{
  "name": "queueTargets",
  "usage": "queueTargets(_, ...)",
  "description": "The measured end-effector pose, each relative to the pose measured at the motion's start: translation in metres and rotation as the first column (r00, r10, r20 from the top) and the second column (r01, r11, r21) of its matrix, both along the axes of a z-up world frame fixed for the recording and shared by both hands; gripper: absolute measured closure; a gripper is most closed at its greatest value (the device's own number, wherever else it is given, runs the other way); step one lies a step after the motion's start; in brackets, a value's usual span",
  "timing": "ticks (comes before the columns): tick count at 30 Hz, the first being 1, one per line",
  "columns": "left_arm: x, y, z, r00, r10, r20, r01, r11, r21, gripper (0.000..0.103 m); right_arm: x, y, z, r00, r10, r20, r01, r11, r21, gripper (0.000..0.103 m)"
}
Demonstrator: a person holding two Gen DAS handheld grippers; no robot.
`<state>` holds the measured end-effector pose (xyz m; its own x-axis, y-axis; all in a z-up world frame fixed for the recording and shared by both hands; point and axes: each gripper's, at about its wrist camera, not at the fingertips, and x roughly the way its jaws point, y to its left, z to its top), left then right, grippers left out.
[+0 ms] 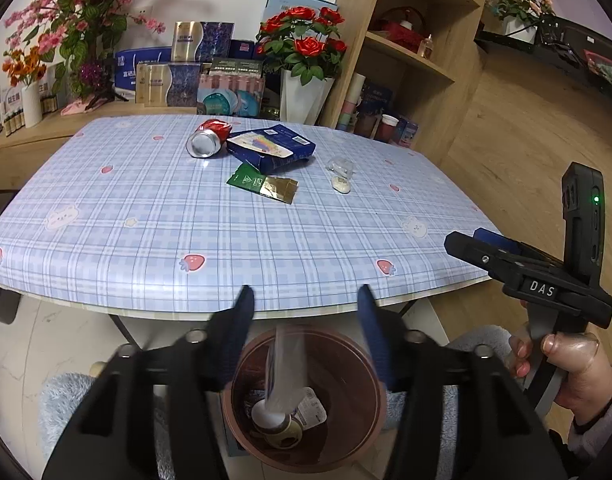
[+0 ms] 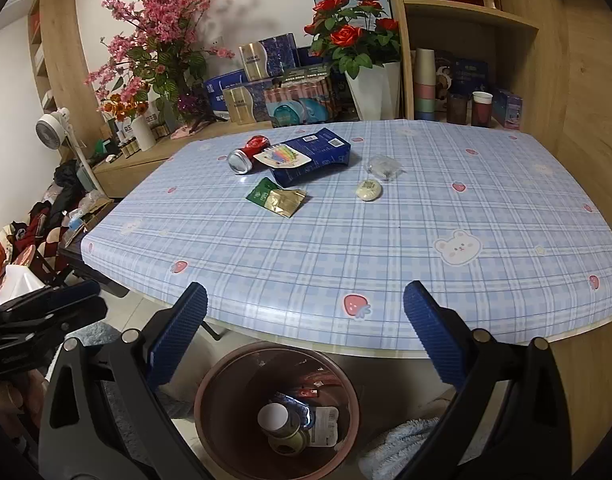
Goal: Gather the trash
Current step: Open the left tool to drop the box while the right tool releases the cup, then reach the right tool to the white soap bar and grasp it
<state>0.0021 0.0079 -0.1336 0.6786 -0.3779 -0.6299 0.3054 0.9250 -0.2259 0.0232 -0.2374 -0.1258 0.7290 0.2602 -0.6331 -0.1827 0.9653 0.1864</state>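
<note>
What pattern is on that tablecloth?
The vinyl tablecloth is pale blue plaid with pink strawberries and white bears, clearest in the right wrist view.

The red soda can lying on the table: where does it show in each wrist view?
Left wrist: red soda can lies on its side, upper centre-left, silver end toward the camera.
Right wrist: red soda can lies upper centre-left.
Shared landmark: the blue box just right of it.

Dim indoor light, heavy fisheye bending at edges, left tongs (image 1: 304,320) motion-blurred.
</note>
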Motion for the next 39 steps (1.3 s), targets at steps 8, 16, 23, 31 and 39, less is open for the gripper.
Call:
queueTargets(8, 0.007, 0.006, 0.001, 0.999, 0.045, 0.016, -0.045, 0.999, -0.005, 0.021, 0.001, -0.002, -0.003, 1.000, -0.017, 0.007, 0.017, 1.000, -0.026, 0.006)
queueTargets(16, 0.017, 0.024, 0.005, 0.990, 0.129, 0.058, -0.128, 0.991, -0.030, 0.006, 0.004, -0.014, -0.003, 0.998, -0.058, 0.022, 0.058, 0.998, -0.007, 0.006)
queueTargets(23, 0.029, 0.038, 0.010, 0.976, 0.187, 0.114, -0.186, 0.982, -0.022, 0.006, 0.010, -0.028, -0.001, 0.994, -0.100, 0.031, 0.101, 0.995, -0.010, 0.006)
queueTargets(31, 0.047, 0.051, 0.011, 0.970, 0.204, 0.134, -0.203, 0.979, -0.015, 0.006, 0.021, -0.040, -0.003, 0.993, -0.107, 0.042, 0.108, 0.994, -0.013, 0.006)
queueTargets(39, 0.079, 0.056, 0.008, 0.967, 0.206, 0.153, -0.216, 0.975, 0.048, 0.006, 0.057, -0.047, -0.012, 0.995, -0.093, 0.036, 0.094, 0.995, -0.037, 0.006)
